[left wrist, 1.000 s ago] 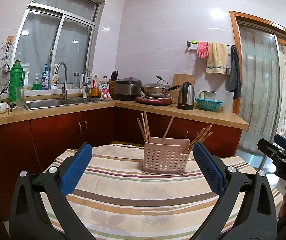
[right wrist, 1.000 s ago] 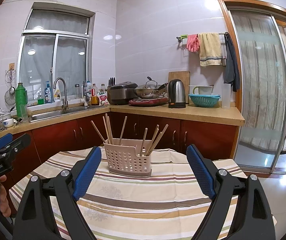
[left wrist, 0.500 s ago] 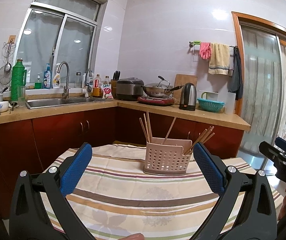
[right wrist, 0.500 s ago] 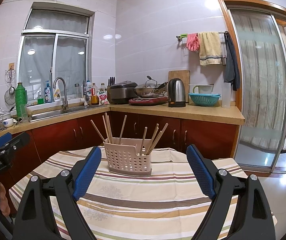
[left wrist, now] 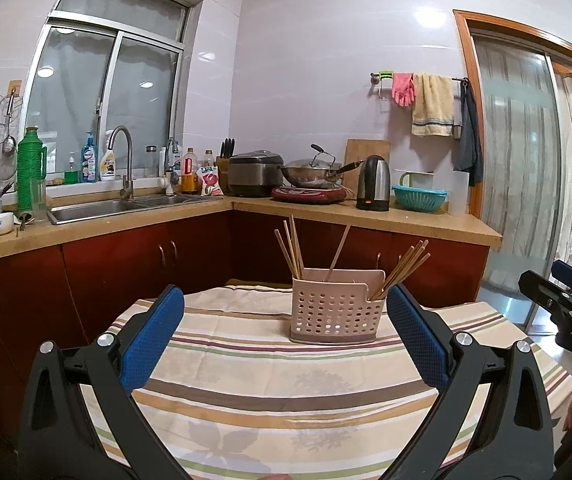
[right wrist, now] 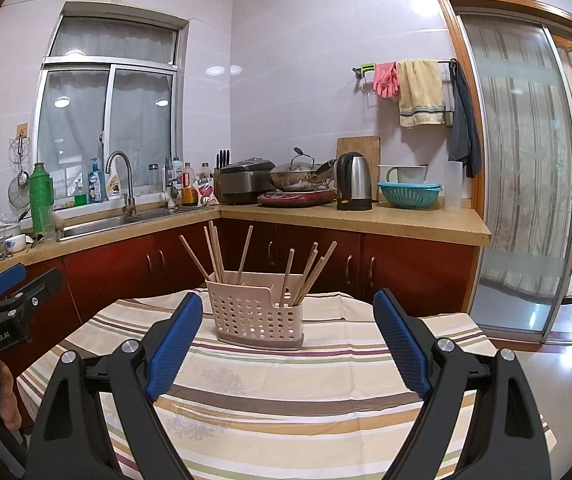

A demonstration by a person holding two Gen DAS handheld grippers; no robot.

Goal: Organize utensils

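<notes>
On striped cloth [left wrist: 246, 360]: perforated pink plastic caddy [left wrist: 335, 312], wooden chopsticks [left wrist: 401, 268]; both grippers' jaws spread, empty.

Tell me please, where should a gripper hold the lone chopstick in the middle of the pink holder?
Grip the lone chopstick on its bare upper shaft, coming from above. It leans free there, while its lower end is inside the pink holder.

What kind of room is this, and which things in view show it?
Most likely a home kitchen. A sink with a faucet sits under the window, a wok and kettle stand on the counter, and a chopstick holder stands on the striped tablecloth.
</notes>
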